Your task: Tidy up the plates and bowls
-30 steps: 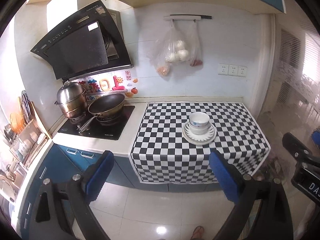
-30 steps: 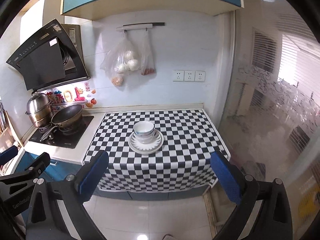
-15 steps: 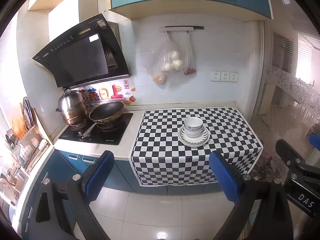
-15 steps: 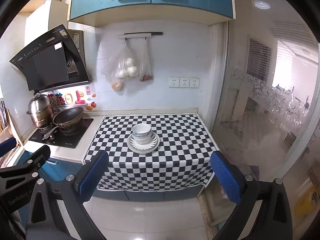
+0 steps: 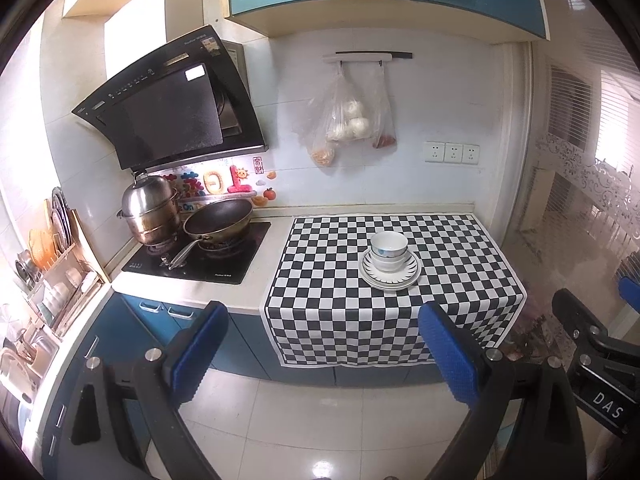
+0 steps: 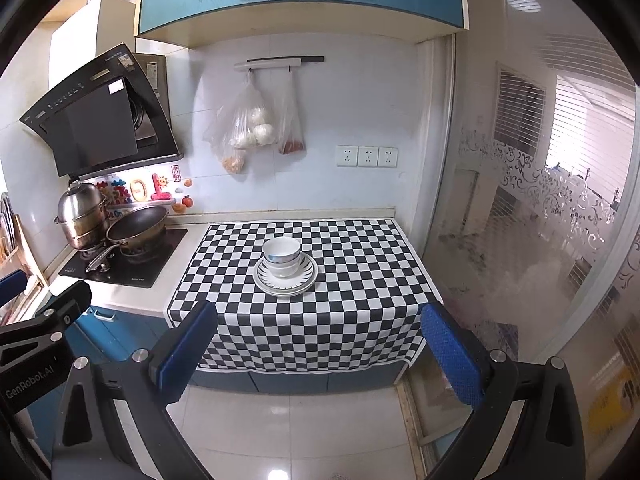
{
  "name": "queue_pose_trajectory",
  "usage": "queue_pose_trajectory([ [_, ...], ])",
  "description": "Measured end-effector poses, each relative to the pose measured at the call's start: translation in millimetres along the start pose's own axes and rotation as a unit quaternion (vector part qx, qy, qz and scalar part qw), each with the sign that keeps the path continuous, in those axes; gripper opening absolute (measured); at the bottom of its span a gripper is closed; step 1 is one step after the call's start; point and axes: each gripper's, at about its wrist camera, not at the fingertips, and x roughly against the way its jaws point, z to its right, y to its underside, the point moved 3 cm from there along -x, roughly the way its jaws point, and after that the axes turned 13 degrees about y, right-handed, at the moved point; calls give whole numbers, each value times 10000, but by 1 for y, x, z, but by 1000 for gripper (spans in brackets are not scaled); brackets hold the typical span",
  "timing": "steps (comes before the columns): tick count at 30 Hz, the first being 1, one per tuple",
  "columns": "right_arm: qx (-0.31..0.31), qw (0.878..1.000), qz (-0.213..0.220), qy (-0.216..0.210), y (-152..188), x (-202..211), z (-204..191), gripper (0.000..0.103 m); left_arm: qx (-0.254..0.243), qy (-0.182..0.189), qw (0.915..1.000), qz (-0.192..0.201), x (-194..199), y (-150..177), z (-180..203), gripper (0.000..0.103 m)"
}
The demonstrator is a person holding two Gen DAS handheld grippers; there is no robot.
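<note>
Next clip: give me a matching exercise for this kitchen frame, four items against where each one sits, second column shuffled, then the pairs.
Items:
1. stacked bowls
2. frying pan
3. plastic bags
4. steel pot

Places:
A. hanging from the wall rail
B. on the plates on the checkered cloth
C. far left of the stove, under the hood
D. on the stove burner nearer the cloth

Pairs: 1-B, 2-D, 3-A, 4-C
</note>
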Motion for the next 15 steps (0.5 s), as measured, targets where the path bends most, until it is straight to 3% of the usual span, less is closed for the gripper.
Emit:
queue_pose_trajectory([
  [15, 1, 10000, 51, 43, -1, -2, -1, 103, 4, -30, 10000, 48, 4, 3, -1, 97],
])
